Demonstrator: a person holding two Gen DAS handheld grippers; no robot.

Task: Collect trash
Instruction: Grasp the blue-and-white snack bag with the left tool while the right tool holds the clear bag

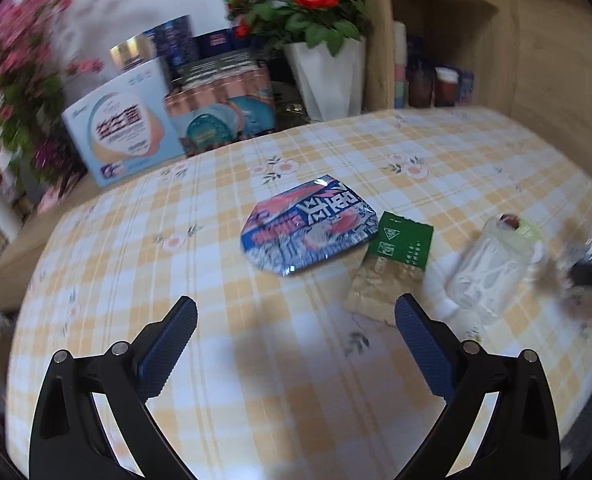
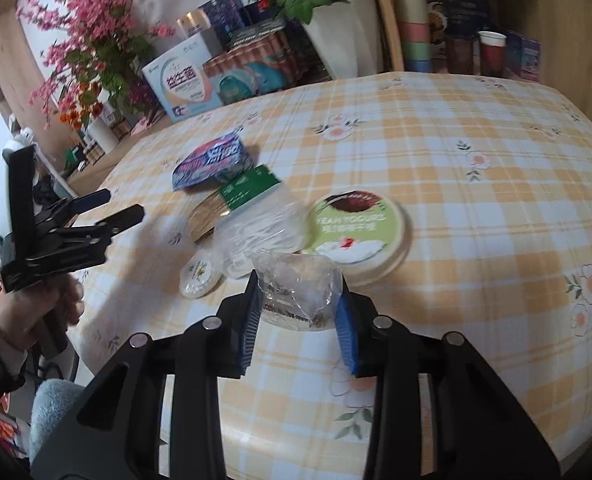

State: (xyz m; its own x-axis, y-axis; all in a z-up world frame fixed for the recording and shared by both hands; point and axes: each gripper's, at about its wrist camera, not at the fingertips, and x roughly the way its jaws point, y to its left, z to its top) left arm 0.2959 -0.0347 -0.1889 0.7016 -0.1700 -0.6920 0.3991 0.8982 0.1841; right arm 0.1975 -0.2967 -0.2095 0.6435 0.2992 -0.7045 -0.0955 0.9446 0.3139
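My right gripper (image 2: 299,283) is shut on a crumpled clear plastic piece (image 2: 296,300), its blue pads pressing on both sides just above the checked tablecloth (image 2: 456,160). Behind it lie a green yogurt lid (image 2: 360,232), a clear plastic bag (image 2: 255,236), a small white round lid (image 2: 199,276), a green and gold packet (image 2: 243,192) and a blue and pink snack wrapper (image 2: 211,160). My left gripper (image 1: 296,308) stands open with nothing in it, hovering short of the snack wrapper (image 1: 310,228) and the green and gold packet (image 1: 396,256). The same left gripper (image 2: 115,205) appears at the left, held by a hand (image 2: 35,312).
Boxes (image 1: 123,136), a pack of cans (image 1: 223,108) and a white vase of red flowers (image 1: 328,76) line the table's far edge. Wooden shelves with cups (image 2: 416,24) stand at the back right. Pink blossoms (image 2: 91,32) fill the left. A blurred clear plastic tray (image 1: 488,268) lies right.
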